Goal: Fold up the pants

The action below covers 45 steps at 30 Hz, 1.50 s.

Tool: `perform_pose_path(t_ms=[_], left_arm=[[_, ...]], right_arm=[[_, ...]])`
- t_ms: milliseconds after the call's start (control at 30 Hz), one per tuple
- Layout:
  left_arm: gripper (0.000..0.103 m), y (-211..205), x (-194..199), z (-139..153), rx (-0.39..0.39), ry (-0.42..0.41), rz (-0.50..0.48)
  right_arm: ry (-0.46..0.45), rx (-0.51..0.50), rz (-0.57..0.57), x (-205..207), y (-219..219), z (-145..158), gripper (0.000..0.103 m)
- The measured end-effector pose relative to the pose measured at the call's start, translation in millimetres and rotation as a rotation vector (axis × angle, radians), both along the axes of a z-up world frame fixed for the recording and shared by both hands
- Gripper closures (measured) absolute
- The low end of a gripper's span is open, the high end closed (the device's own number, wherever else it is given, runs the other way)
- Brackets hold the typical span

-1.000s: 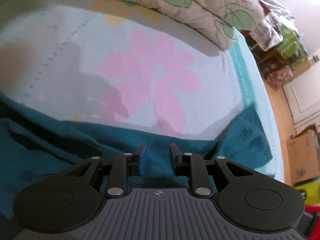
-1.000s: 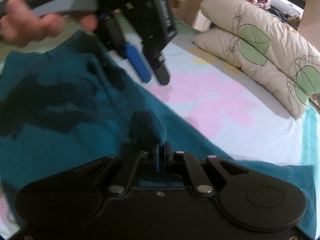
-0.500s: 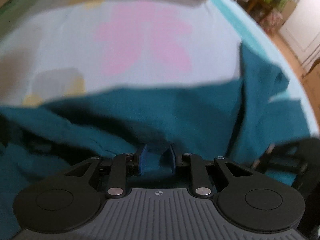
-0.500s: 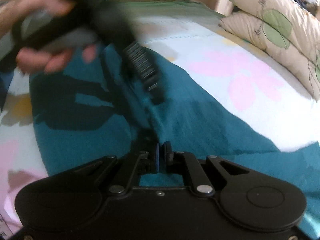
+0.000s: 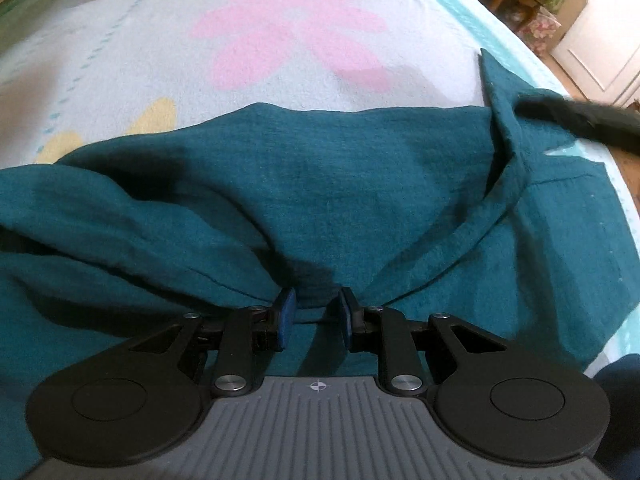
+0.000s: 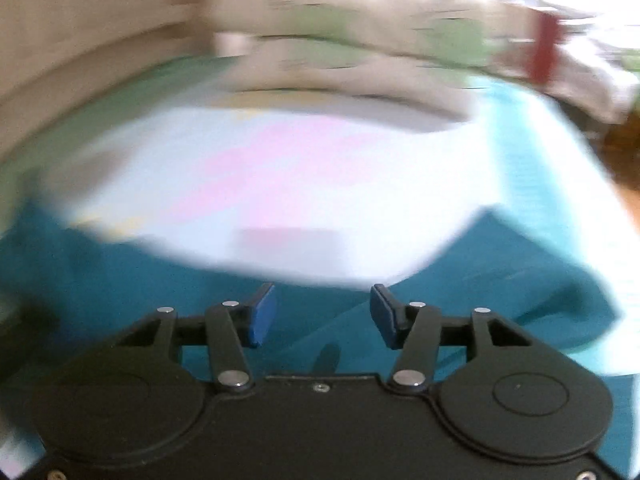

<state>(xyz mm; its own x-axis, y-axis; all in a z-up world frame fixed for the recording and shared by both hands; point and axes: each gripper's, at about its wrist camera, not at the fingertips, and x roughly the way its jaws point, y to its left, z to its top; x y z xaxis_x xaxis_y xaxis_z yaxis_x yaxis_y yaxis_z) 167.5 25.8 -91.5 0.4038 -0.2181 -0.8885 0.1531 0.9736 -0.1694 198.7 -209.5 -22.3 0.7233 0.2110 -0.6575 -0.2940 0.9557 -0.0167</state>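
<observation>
The teal pants [image 5: 360, 184] lie rumpled across the flowered bed sheet [image 5: 280, 32], with a raised fold running to the upper right. My left gripper [image 5: 314, 312] is low over the pants, jaws partly apart with teal cloth between the blue pads [image 5: 285, 312]. My right gripper [image 6: 320, 316] is open and empty above the pants [image 6: 120, 280]; its view is motion-blurred. A dark blurred shape [image 5: 580, 120], probably the right gripper, crosses the far right of the left wrist view.
Leaf-print pillows [image 6: 340, 40] lie at the head of the bed. The bed's right edge [image 5: 560, 80] drops to a wooden floor with clutter and a white door [image 5: 600, 40].
My right gripper has let go of the pants, opened wide and swung away. My left gripper has dropped down onto the pants, which now lie lower and flatter.
</observation>
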Motion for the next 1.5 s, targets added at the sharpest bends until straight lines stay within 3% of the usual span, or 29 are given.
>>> perform_pose_path(t_ms=[167, 300, 367, 400, 433, 467, 533, 767, 1000, 1200, 1267, 1333, 1433, 1500], left_arm=[[0.08, 7.4, -3.7, 1.1, -0.031, 0.005, 0.029], [0.08, 17.4, -4.3, 3.2, -0.043, 0.016, 0.046], [0.08, 19.7, -2.1, 3.6, -0.049, 0.019, 0.052], [0.08, 21.2, -1.8, 4.0, -0.053, 0.02, 0.056], [0.08, 22.8, -1.6, 4.3, -0.056, 0.022, 0.059], [0.08, 24.5, -1.8, 4.4, -0.057, 0.022, 0.061], [0.08, 27.3, -1.4, 5.8, -0.058, 0.023, 0.062], [0.08, 25.5, -4.7, 8.1, -0.043, 0.005, 0.071], [0.08, 17.9, -12.3, 15.9, 0.009, -0.027, 0.044], [0.081, 25.3, -27.2, 38.7, -0.031, -0.072, 0.063], [0.081, 31.0, -36.4, 52.1, -0.031, -0.096, 0.045], [0.081, 44.5, -47.2, 63.9, -0.026, -0.111, 0.023], [0.081, 70.0, -62.1, 73.6, 0.005, -0.111, 0.02], [0.08, 95.9, -69.2, 79.8, 0.02, -0.105, 0.037]], right_arm=[[0.081, -0.031, -0.328, 92.4, 10.8, -23.0, 0.044], [0.173, -0.1, -0.488, 137.9, 13.2, -49.2, 0.049], [0.159, -0.111, -0.53, 141.7, 6.7, -52.5, 0.051], [0.165, -0.114, -0.539, 143.3, 4.7, -50.4, 0.055], [0.173, -0.112, -0.538, 143.5, 2.4, -48.2, 0.075], [0.176, -0.1, -0.524, 141.6, 1.1, -45.4, 0.087], [0.158, -0.052, -0.505, 126.5, -15.0, -33.5, 0.088], [0.027, 0.151, -0.502, 6.6, -89.9, 24.1, 0.088], [0.08, 0.231, -0.571, -93.5, -131.6, 15.8, 0.088], [0.281, 0.24, -0.63, -95.6, -155.6, -32.2, 0.086], [0.338, 0.22, -0.63, -89.2, -155.5, -38.1, 0.077], [0.325, 0.201, -0.629, -92.8, -152.0, -31.0, 0.076], [0.262, 0.158, -0.633, -100.4, -144.3, -9.7, 0.062], [0.218, 0.124, -0.626, -107.6, -136.5, 5.3, 0.061]])
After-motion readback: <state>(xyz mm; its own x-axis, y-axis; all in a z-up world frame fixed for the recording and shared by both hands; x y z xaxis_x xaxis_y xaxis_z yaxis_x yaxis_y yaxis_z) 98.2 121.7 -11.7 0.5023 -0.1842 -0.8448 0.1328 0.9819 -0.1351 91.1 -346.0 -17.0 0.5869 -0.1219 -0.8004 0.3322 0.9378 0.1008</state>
